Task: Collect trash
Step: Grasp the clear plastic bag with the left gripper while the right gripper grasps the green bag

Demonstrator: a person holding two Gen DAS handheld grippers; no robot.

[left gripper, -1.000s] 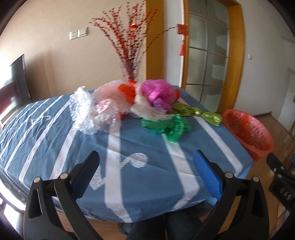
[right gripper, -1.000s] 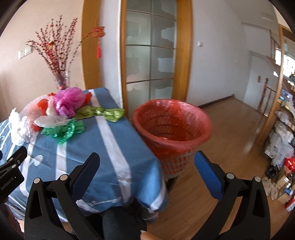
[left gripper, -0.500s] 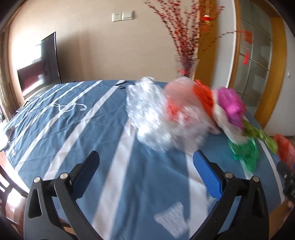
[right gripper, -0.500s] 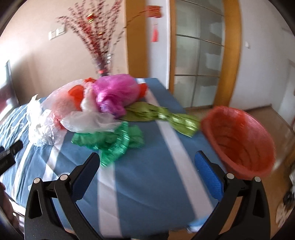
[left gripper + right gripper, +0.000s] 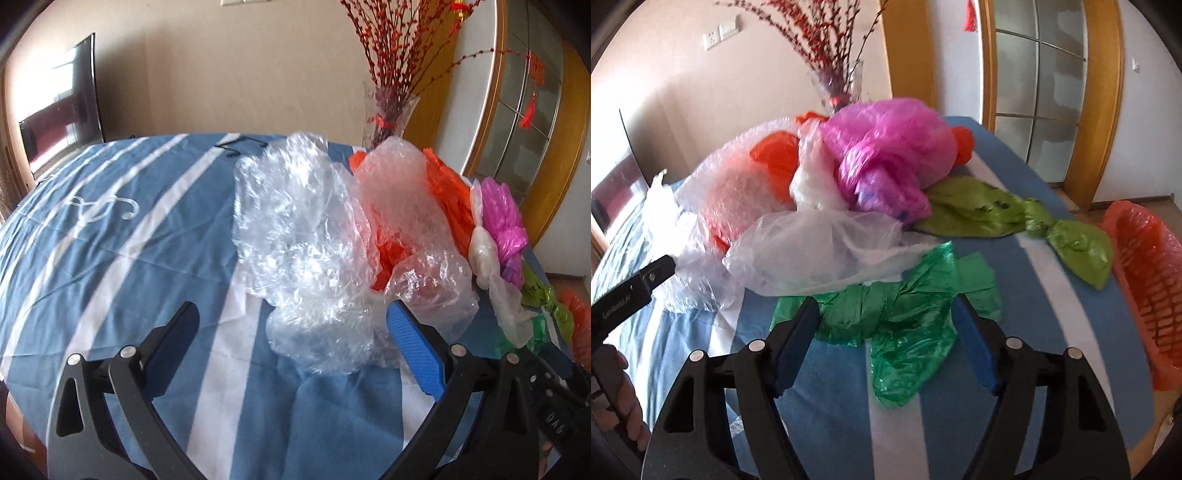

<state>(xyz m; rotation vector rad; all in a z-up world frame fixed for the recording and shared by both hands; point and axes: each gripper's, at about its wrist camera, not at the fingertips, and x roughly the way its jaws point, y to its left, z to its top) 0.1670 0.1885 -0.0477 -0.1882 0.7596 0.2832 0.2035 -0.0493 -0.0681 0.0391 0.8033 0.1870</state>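
Only the left wrist view shows the dark television against the far wall and the looping white motif on the blue striped tablecloth. Only the right wrist view shows the orange mesh wastebasket lined with a red bag, standing beyond the table's right edge, and the whole of the light green bag lying on the cloth.

The left gripper stands wide open and holds nothing. The crumpled clear plastic bag lies on the cloth just ahead of it, its lower folds reaching in between the fingertips and lapping against the blue pad. Behind it lie bubble wrap, an orange bag and a pink bag, with a glass vase of red branches beyond.

The right gripper is closing its jaws. The knotted dark green bag sits between the fingertips, but whether the pads press it yet I cannot tell. A white translucent bag lies just behind it.

Faint lettering on the other gripper's body in each view is too blurred to read
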